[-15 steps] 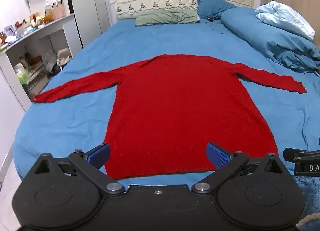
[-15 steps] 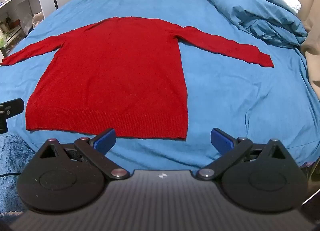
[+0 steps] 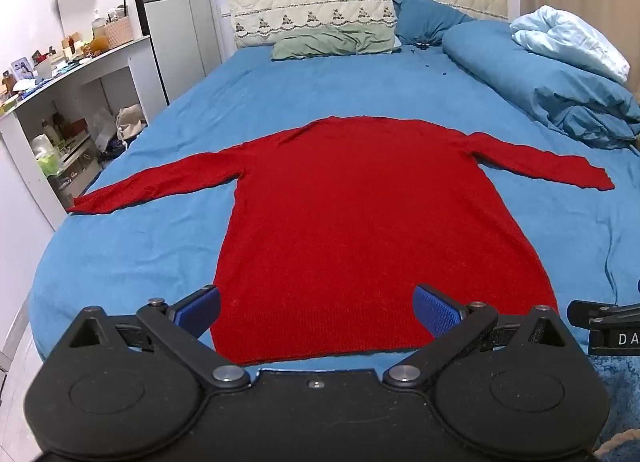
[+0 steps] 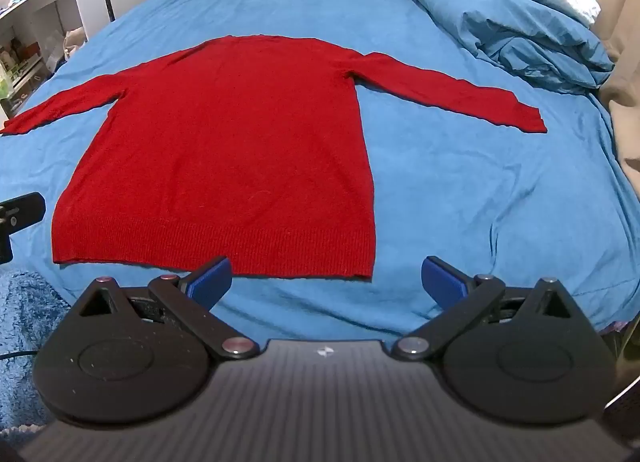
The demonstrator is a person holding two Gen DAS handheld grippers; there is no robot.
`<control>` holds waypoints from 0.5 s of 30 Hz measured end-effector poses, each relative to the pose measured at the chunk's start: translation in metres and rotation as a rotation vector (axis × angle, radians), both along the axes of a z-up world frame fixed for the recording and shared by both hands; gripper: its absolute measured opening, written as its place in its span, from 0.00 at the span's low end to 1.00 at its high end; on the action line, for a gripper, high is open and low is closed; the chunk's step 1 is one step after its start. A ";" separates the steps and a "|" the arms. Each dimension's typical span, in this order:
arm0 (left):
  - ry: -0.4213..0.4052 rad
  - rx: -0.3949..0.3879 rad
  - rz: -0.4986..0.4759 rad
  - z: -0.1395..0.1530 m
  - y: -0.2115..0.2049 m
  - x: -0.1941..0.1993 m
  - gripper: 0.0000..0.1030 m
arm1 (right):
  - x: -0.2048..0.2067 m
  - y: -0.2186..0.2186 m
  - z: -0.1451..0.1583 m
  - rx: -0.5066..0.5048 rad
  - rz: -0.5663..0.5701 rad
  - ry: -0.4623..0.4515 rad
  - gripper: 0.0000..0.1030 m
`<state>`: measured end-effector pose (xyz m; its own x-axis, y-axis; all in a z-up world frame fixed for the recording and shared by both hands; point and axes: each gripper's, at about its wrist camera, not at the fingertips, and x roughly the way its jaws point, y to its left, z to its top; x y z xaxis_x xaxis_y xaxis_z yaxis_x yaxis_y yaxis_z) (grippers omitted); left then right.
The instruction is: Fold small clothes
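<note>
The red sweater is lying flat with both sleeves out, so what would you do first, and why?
Probably bring the open right gripper to the right sleeve cuff to fold it inward: the red sweater is spread flat, unfolded, and neither gripper holds anything.

Matt red knit sweater (image 3: 360, 221) on soft, faintly creased blue bedsheet (image 3: 320, 81)

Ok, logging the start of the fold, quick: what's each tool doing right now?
Left tool: open, holding nothing.
Right tool: open, holding nothing.
</note>
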<state>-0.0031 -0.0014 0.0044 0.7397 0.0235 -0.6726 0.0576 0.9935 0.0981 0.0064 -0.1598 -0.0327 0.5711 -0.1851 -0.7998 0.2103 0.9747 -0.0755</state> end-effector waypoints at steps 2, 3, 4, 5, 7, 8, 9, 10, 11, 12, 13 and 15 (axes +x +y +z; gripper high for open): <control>0.000 -0.002 0.002 0.000 0.000 0.000 1.00 | 0.003 -0.002 -0.004 0.004 -0.002 -0.001 1.00; 0.000 -0.002 0.002 0.000 0.000 0.000 1.00 | 0.003 -0.001 -0.005 0.004 -0.002 0.000 1.00; 0.000 -0.001 0.001 -0.001 0.000 -0.001 1.00 | 0.003 -0.001 -0.006 0.006 -0.003 0.001 1.00; 0.000 0.000 0.001 -0.001 0.000 -0.001 1.00 | 0.003 -0.001 -0.006 0.007 -0.004 0.001 1.00; -0.001 0.000 0.001 -0.001 0.000 -0.001 1.00 | 0.003 -0.002 -0.006 0.009 -0.004 0.000 1.00; -0.004 -0.004 0.001 -0.001 0.000 -0.002 1.00 | 0.003 -0.002 -0.006 0.009 -0.003 0.000 1.00; -0.007 -0.011 0.000 0.000 0.001 -0.002 1.00 | 0.004 -0.002 -0.006 0.009 -0.004 0.001 1.00; -0.009 -0.014 -0.001 0.000 0.001 -0.002 1.00 | 0.004 -0.003 -0.005 0.010 -0.004 0.001 1.00; -0.010 -0.014 -0.001 0.001 0.001 -0.003 1.00 | 0.004 -0.002 -0.005 0.010 -0.004 0.001 1.00; -0.011 -0.012 -0.001 0.001 0.001 -0.003 1.00 | 0.004 -0.002 -0.006 0.010 -0.005 0.001 1.00; -0.012 -0.009 0.000 0.001 0.001 -0.003 1.00 | 0.004 -0.002 -0.006 0.009 -0.005 0.000 1.00; -0.011 -0.006 0.002 0.000 0.001 -0.004 1.00 | 0.004 -0.002 -0.005 0.009 -0.004 0.001 1.00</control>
<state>-0.0066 -0.0002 0.0049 0.7471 0.0210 -0.6644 0.0549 0.9941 0.0932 0.0100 -0.1622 -0.0381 0.5700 -0.1804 -0.8016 0.2140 0.9745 -0.0671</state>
